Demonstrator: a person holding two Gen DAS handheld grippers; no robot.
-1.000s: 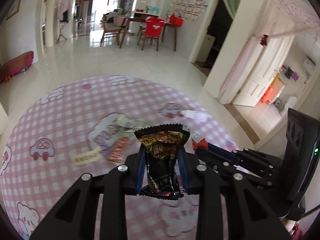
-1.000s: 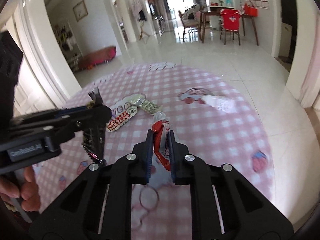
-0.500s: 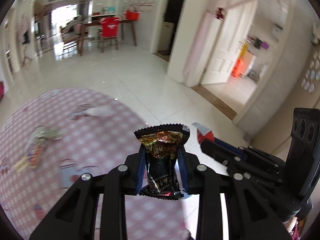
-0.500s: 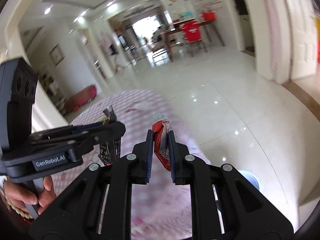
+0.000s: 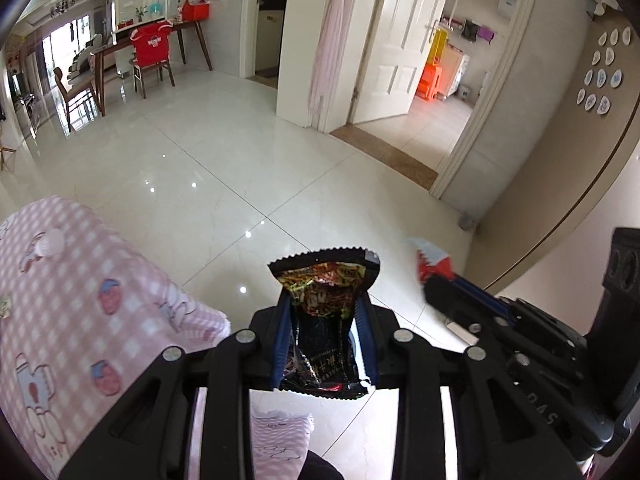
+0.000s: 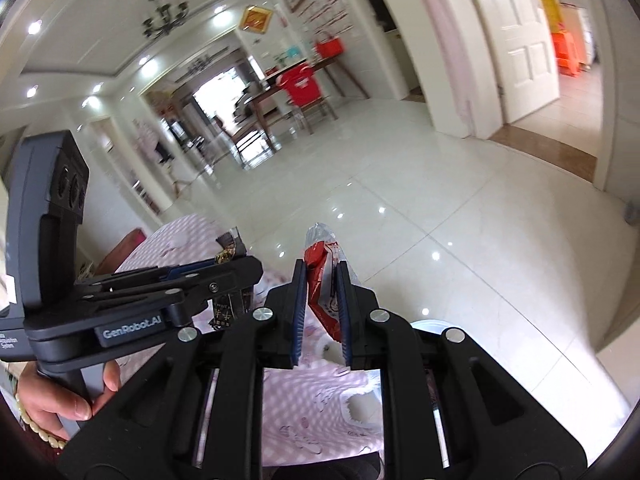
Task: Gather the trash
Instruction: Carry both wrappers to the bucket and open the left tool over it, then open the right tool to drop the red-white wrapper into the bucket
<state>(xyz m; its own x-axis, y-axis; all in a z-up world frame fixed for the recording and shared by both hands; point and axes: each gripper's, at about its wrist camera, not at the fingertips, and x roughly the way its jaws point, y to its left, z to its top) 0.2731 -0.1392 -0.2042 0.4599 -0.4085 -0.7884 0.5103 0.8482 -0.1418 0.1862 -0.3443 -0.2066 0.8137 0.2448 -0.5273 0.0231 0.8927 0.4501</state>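
L gripper (image 5: 323,316) clamped on black crinkled foil snack wrapper (image 5: 322,312) | R gripper (image 6: 321,296) clamped on red-white plastic wrapper (image 6: 324,276) | both held clear of pink checked tablecloth (image 5: 80,300), presumably for carrying to bin

Black wrapper (image 5: 324,320), red wrapper (image 6: 324,280), pink-checked tablecloth (image 5: 80,300).

R gripper (image 6: 322,280) jaws clamp red wrapper (image 6: 322,276); L gripper (image 6: 234,276) alongside.
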